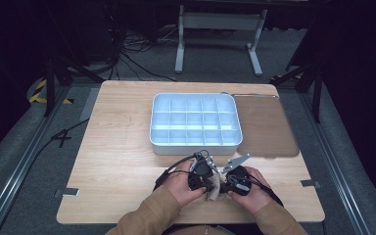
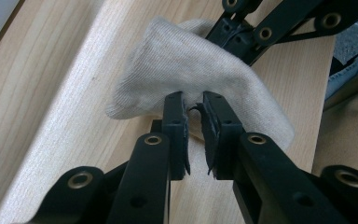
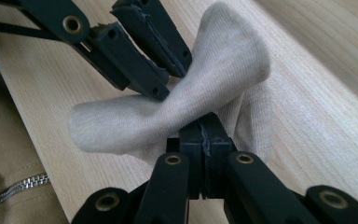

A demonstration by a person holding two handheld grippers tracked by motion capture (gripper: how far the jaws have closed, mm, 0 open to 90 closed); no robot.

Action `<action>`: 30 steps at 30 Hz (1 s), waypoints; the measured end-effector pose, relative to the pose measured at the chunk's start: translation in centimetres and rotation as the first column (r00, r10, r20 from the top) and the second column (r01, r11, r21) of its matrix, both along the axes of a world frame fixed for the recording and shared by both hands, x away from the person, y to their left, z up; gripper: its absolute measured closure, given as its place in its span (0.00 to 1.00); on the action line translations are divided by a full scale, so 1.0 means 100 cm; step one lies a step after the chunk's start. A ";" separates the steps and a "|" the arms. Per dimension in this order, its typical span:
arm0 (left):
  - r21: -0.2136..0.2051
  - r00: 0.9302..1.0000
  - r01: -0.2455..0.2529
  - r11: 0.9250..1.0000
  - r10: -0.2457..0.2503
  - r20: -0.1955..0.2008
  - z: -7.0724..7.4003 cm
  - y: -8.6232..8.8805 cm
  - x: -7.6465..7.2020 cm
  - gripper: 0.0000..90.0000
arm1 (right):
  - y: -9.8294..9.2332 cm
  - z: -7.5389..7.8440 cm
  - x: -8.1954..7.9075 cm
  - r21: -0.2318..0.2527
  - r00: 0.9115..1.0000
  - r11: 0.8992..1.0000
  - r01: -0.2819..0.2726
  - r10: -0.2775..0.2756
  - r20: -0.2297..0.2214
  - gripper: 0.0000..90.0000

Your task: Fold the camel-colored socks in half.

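The wooden desk (image 1: 122, 161) takes up most of the scene, standing on grey flooring with cables trailing behind it. Toward its far side sits a white organizer tray (image 1: 196, 122) divided into many small compartments, and just to the right of that lies a brown mat (image 1: 267, 129) flat on the wood. At the near edge a person in tan sleeves (image 1: 147, 218) has both hands close together. Between them is a small beige sock (image 1: 214, 188), bunched up and lifted partly off the desk. The left hand-held gripper (image 2: 195, 122) has its jaws drawn close on a fold at the sock's edge, a thin gap showing between the pads with fabric caught in it. The right hand-held gripper (image 3: 204, 140) is pinched tight on another part of the sock, its jaws pressed together with the cloth spreading out past them on both sides. The two grippers meet the sock from opposite sides, almost touching one another.
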State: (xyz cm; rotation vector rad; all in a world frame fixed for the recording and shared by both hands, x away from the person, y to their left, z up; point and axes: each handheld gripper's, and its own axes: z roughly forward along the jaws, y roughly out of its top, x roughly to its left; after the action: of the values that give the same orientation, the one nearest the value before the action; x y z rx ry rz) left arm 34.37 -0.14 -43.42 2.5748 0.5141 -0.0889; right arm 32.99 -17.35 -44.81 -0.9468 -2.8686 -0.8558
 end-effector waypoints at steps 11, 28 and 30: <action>0.008 1.000 -0.005 1.000 0.006 -0.010 0.001 0.001 -0.001 0.88 | -0.043 0.019 0.011 -0.047 0.992 0.991 0.126 -0.127 -0.008 0.95; -0.073 0.990 0.117 0.990 -0.110 0.091 0.007 -0.003 -0.008 0.80 | -0.030 0.000 0.011 -0.063 0.993 0.995 0.082 -0.087 -0.081 0.97; -0.075 0.989 0.122 0.990 -0.115 0.095 0.005 -0.005 -0.008 0.77 | -0.031 0.000 0.010 -0.054 0.992 0.995 0.085 -0.089 -0.084 0.96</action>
State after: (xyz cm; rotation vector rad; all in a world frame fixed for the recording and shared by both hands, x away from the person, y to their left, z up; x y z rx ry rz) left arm 33.62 -0.68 -42.87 2.5156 0.3169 -0.0338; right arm 34.03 -20.44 -44.82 -1.0932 -2.8070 -0.7321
